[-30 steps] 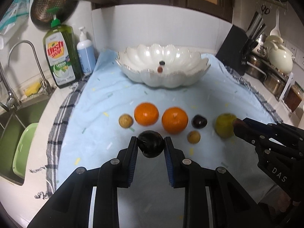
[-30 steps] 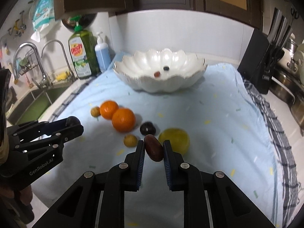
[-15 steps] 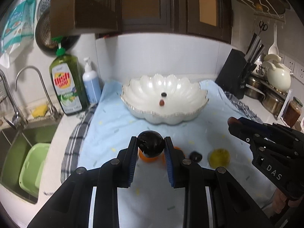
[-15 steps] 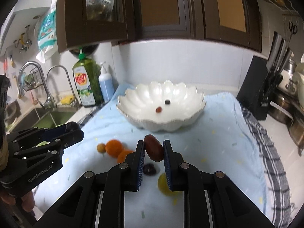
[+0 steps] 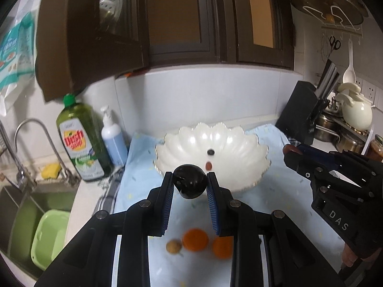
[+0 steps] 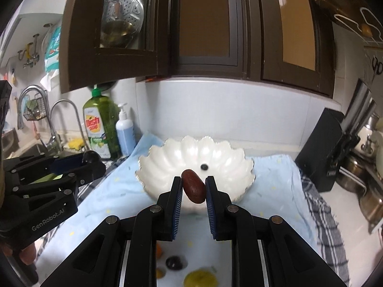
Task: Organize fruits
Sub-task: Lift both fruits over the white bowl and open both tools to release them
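Glossy black, the round fruit (image 5: 190, 184) is sitting clamped in the left gripper (image 5: 190, 186) at frame centre; the right gripper (image 6: 193, 189) is pinching a reddish-brown oblong fruit (image 6: 194, 186). Both are hanging before the white scalloped bowl (image 5: 239, 141). Best carried over the rim, lowered, then released gently. Two oranges (image 5: 195, 240) are lying below on the blue cloth (image 5: 136, 167), nothing blocking.

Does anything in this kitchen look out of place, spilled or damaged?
Nothing is spilled or broken. One upper cabinet door stands open over the sink side. Each gripper holds one fruit near the white bowl.
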{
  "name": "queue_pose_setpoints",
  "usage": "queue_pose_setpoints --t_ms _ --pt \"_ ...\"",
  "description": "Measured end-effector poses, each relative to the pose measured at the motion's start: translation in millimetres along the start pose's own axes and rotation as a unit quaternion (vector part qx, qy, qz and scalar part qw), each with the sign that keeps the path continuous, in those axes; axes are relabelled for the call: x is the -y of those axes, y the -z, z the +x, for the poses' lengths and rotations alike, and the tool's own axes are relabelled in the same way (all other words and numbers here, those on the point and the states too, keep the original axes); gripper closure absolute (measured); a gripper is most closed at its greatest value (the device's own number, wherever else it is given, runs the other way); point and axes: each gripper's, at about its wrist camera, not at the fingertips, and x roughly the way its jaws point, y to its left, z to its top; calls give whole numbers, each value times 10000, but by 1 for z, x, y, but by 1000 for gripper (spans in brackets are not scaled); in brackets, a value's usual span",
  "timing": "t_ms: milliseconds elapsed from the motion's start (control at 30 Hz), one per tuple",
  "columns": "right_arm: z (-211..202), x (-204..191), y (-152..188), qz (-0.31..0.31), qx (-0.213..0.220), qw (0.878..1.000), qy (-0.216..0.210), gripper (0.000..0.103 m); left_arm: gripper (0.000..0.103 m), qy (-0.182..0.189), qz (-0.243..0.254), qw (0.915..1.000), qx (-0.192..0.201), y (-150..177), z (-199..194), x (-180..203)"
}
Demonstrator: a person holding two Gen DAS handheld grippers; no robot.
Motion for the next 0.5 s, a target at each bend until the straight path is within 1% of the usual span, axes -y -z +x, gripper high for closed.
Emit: queue_pose_setpoints --t_ms 133,267,500 --pt "11 0 -15 -143 120 9998 59 82 75 -32 146 9998 91 -16 12 2" --pt "26 3 -27 -199 120 9997 50 82 75 14 139 9998 107 -33 29 0" --pt "67 17 -40 -109 -106 9999 -5 82 75 116 137 9998 -4 -54 70 -3"
